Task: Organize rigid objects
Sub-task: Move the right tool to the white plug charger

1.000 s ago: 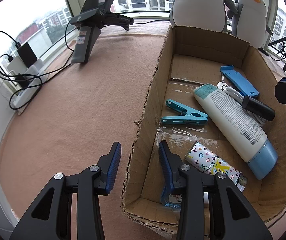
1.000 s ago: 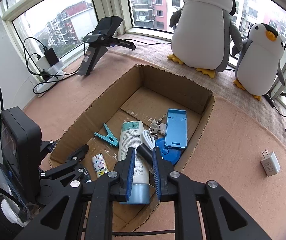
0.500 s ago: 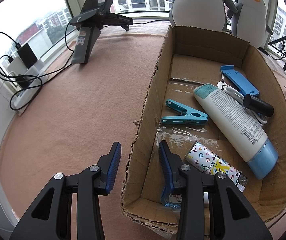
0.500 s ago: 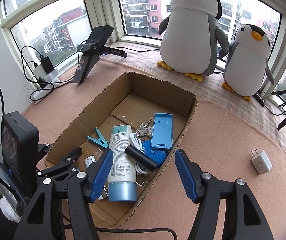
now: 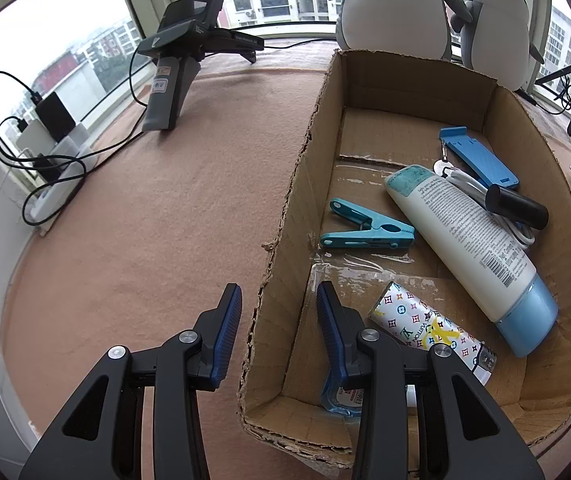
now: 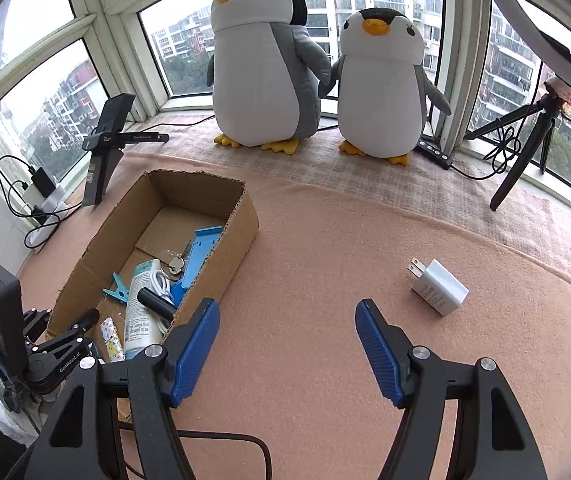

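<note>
High-rise apt bay window, set up as a home recording spot. Apt blocks outside the window panes [image 6: 189, 40], two plush penguins [image 6: 263, 60] on the sill. Pink blanket [image 6: 325, 264] over the ledge, tripod [image 6: 525, 140] & power strip [image 5: 51, 188] w/ chargers.

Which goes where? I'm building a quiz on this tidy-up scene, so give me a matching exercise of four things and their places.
Things:
1. white charger
2. teal clothespin
3. black cylinder
4. left gripper

Places:
A. straddling the cardboard box wall
B. on the box floor, left of the lotion tube
C. outside the box, on the pink cloth
D. lying across the white cable

Pairs: 1-C, 2-B, 3-D, 4-A
</note>
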